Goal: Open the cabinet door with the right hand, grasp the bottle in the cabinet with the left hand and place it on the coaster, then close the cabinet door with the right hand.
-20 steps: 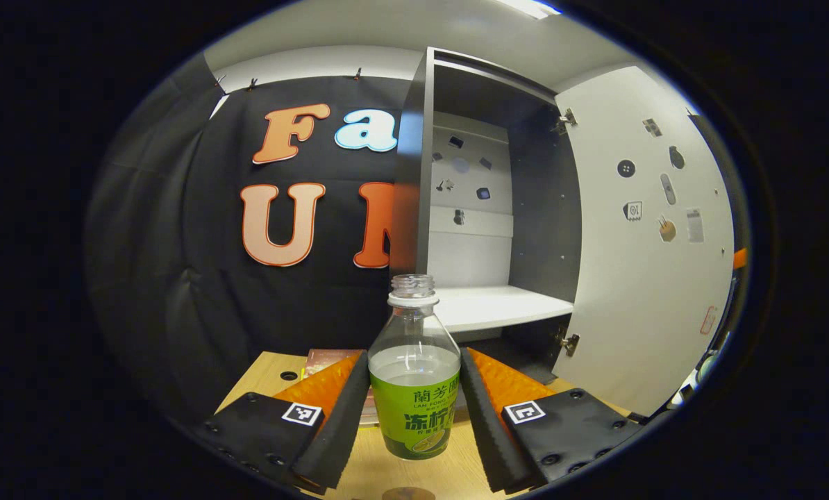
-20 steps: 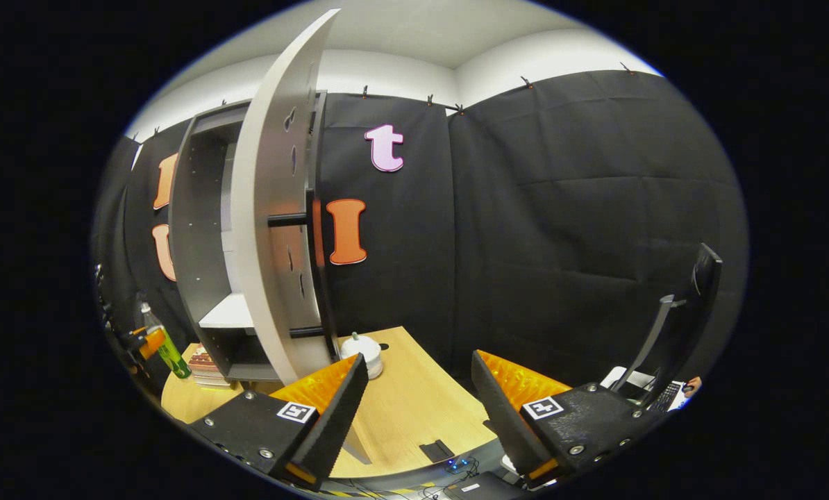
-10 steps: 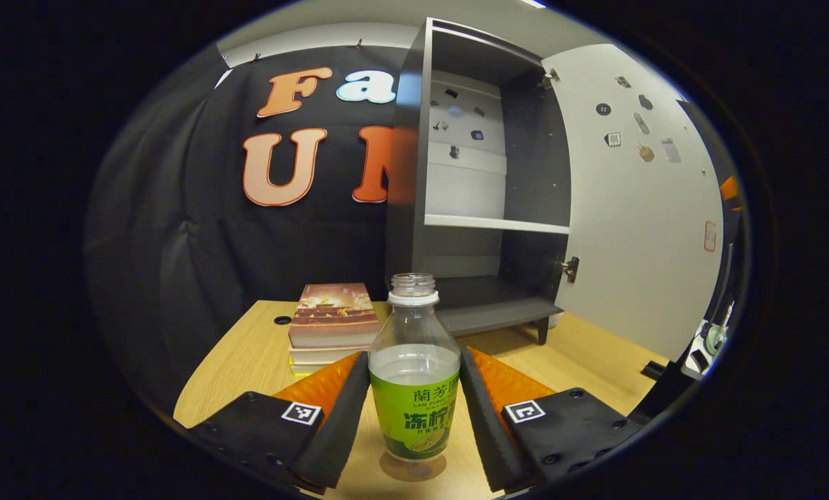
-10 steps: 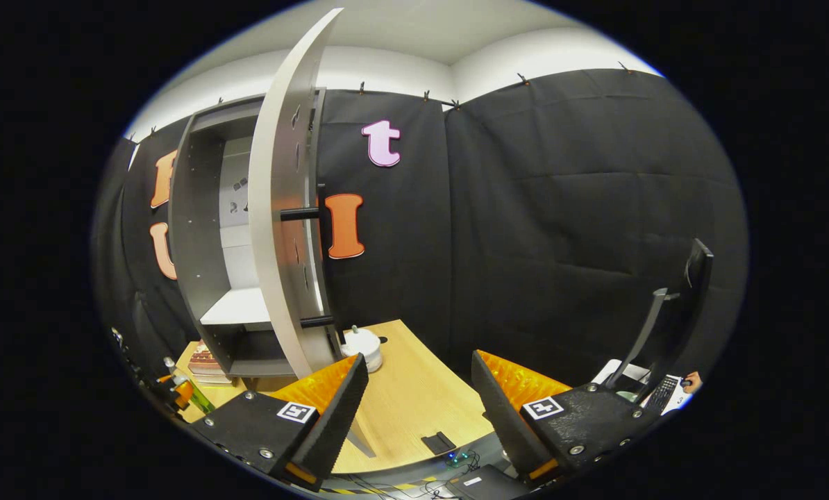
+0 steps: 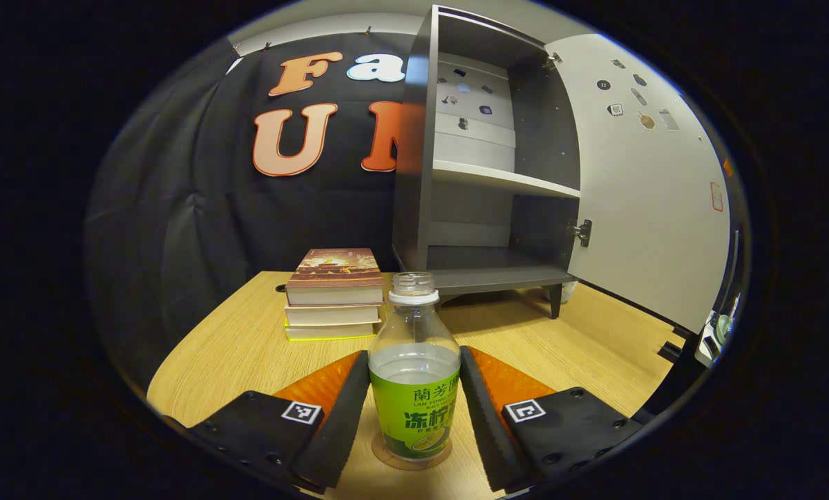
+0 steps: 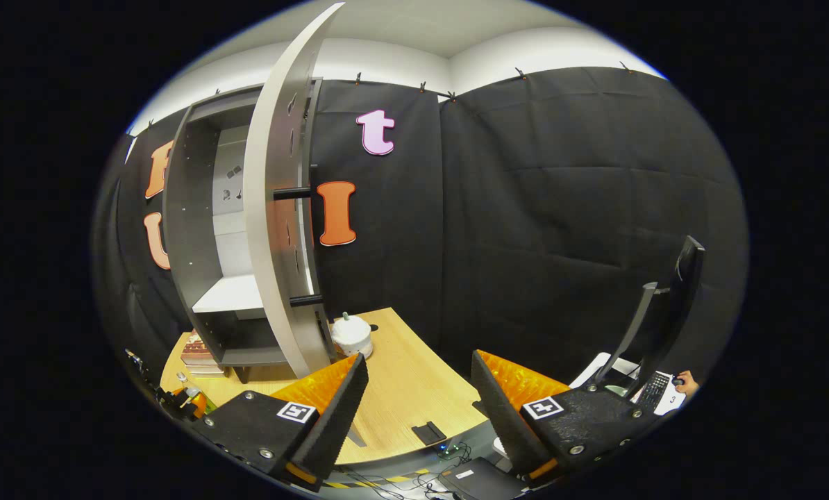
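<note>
One uncapped bottle (image 5: 414, 375), one round coaster (image 5: 387, 458), three stacked books (image 5: 333, 293), one open cabinet (image 5: 480, 160) with one door (image 5: 650, 194), and one white lidded pot (image 6: 350, 335) at the door's four o'clock.

The left gripper view sits low over the light wooden table (image 5: 248, 347), close to it, facing the open grey cabinet (image 5: 477, 180) head-on. The right gripper view looks from higher and farther off, seeing the pale cabinet door (image 6: 275, 208) edge-on. Both views share the cabinet, door and table.
</note>
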Motion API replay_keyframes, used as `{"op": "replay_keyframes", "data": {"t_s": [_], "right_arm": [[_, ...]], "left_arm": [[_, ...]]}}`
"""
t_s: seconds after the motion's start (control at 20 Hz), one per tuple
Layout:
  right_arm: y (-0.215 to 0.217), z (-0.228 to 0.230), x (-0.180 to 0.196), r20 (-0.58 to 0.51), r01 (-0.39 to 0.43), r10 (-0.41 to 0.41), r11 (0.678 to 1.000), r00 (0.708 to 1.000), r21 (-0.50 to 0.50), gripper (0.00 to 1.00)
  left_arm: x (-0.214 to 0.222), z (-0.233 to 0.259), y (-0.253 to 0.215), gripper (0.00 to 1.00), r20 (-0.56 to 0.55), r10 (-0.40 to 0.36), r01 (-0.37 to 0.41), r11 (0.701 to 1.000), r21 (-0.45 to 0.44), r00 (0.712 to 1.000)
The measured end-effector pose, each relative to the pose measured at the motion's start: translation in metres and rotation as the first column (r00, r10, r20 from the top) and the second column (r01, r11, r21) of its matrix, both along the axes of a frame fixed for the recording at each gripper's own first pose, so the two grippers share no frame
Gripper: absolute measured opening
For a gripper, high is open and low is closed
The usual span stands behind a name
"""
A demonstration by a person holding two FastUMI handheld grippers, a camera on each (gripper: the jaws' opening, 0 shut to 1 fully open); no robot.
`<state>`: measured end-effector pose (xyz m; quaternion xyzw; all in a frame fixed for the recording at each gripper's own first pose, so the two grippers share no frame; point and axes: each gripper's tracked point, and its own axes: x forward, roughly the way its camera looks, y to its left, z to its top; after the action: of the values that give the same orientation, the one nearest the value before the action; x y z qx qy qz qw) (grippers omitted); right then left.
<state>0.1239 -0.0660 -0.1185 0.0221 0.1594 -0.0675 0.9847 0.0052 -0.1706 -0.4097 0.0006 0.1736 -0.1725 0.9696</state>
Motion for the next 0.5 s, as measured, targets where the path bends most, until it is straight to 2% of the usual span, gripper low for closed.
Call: {"op": "replay_keyframes", "data": {"t_s": [0.15, 0.5], "right_arm": [[-0.003, -0.002, -0.002, -0.001, 0.009, -0.009, 1.0, 1.0, -0.003, 0.93], [0.007, -0.011, 0.003, -0.014, -0.004, 0.005, 1.0, 1.0, 0.021, 0.93]], "left_arm": [[-0.001, 0.002, 0.0, 0.81, 0.028, 0.009, -0.009, 1.0, 0.004, 1.0], [-0.013, 0.0, 0.002, 0.84, 0.005, 0.001, -0.001, 1.0, 0.03, 1.0]]}}
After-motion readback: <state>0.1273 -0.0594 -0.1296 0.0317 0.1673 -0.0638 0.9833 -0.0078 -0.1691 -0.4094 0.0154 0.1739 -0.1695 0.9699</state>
